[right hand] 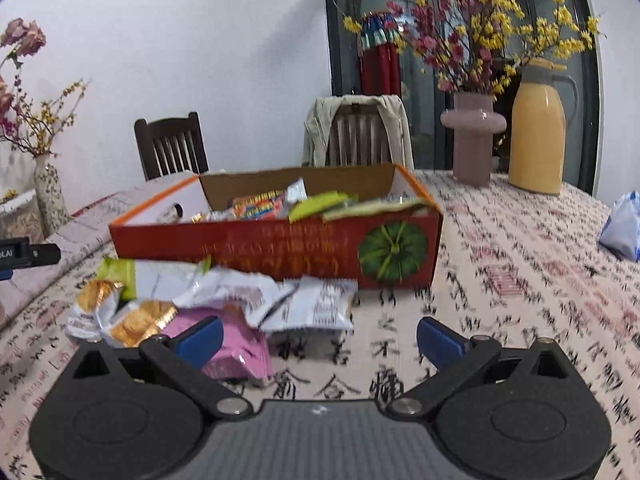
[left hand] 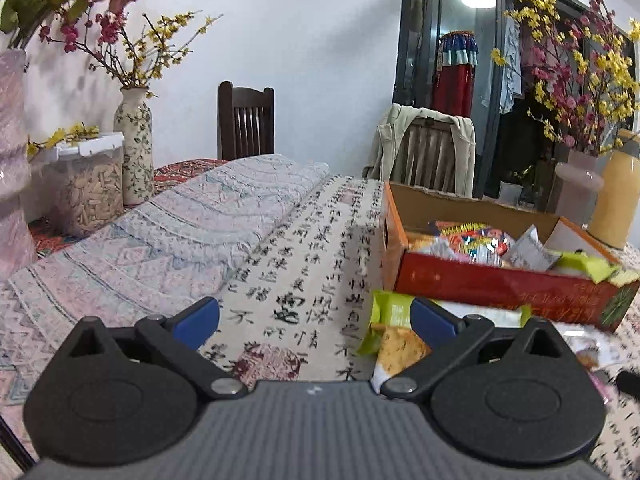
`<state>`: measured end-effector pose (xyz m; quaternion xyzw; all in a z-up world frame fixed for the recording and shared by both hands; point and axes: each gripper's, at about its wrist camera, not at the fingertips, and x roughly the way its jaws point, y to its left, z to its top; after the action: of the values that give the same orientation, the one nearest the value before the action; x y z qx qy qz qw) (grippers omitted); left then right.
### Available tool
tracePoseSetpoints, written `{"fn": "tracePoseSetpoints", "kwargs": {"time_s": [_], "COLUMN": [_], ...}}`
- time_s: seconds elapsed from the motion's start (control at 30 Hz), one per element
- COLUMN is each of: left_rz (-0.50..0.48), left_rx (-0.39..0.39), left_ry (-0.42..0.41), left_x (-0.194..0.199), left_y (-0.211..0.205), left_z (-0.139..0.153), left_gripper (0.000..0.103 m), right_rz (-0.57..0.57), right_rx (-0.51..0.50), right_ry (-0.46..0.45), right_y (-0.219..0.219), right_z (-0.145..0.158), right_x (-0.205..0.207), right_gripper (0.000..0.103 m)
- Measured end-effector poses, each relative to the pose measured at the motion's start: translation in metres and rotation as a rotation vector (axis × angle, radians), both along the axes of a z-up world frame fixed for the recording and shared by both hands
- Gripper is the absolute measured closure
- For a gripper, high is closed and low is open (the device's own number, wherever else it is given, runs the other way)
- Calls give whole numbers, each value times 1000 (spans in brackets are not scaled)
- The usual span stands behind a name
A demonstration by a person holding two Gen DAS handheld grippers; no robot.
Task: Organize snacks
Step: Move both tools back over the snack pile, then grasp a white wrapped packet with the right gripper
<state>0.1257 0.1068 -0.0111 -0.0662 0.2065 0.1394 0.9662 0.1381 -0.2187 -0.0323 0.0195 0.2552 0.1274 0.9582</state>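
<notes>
A: What takes up most of the scene?

B: A table under a cloth printed with black calligraphy. On it stands a red and orange cardboard box with a green pumpkin picture on its near wall. It is open on top and already holds several snack packets.

A: And the loose snacks?

B: A heap of packets lies on the cloth just in front of the box, towards its left end: white ones, a green one, gold-foil ones and a pink one nearest the camera.

A: The tools?

B: The right gripper is spread wide with nothing between its blue pads; its left pad sits over the pink packet in the view, but I cannot tell whether it touches. The left gripper is equally wide and empty, over bare cloth left of the heap, with a green and orange packet just beside its right pad.

A: Anything else?

B: A yellow jug and a pink vase stand far right.
</notes>
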Motion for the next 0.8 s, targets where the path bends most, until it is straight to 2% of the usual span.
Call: {"fn": "tracePoseSetpoints", "kwargs": {"time_s": [0.4,0.8], "left_rz": [-27,-29], "left_rx": [-26,-32], "left_ry": [-24,-29], "left_x": [-1,-3], "left_y": [1,1], "left_z": [-5,-6], "left_gripper": [0,0], "right_rz": [11,10], "right_rx": [51,46], "right_ry": [4,11], "right_y": [-5,-5], "right_z": [-1,-1], "right_x": [2,3], "right_gripper": [0,0]}}
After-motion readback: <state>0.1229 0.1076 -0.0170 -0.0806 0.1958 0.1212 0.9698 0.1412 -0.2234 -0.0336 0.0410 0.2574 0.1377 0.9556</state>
